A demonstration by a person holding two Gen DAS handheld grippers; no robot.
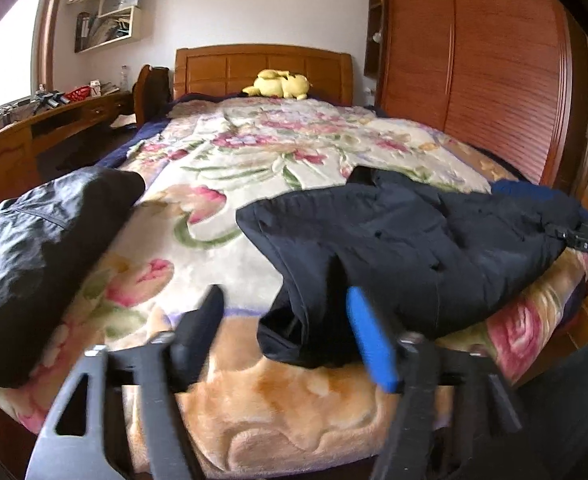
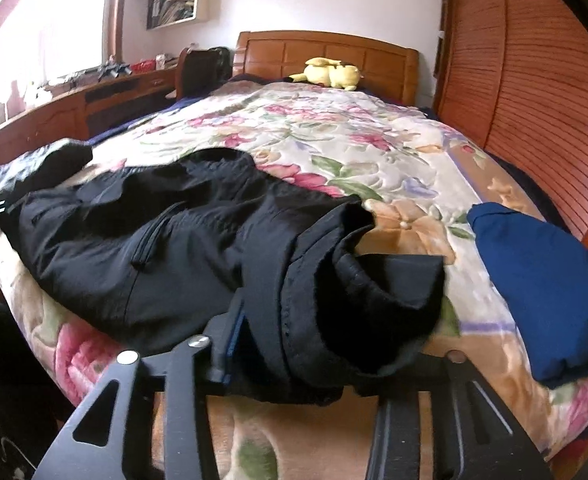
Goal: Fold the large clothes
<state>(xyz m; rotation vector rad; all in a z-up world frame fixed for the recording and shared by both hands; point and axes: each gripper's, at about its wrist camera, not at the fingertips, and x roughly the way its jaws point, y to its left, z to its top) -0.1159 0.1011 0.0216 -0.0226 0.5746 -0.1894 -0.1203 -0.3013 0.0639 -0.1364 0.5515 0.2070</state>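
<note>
Dark navy jacket lies crumpled across the near end of the floral blanket. Left gripper at 6 o'clock: fingers spread, nothing pinched, jacket hem just beside the blue pad. Right gripper: fingers parted, bunched jacket edge between them; pad contact unclear. Black garment at 9 o'clock, blue garment at 3 o'clock, yellow plush at 12.

A floral blanket covers the bed, its pink and green blooms running up to a wooden headboard. A yellow plush toy lies at the head. A slatted wooden wardrobe stands along one side, a cluttered desk under the window along the other, wall shelves above it.
</note>
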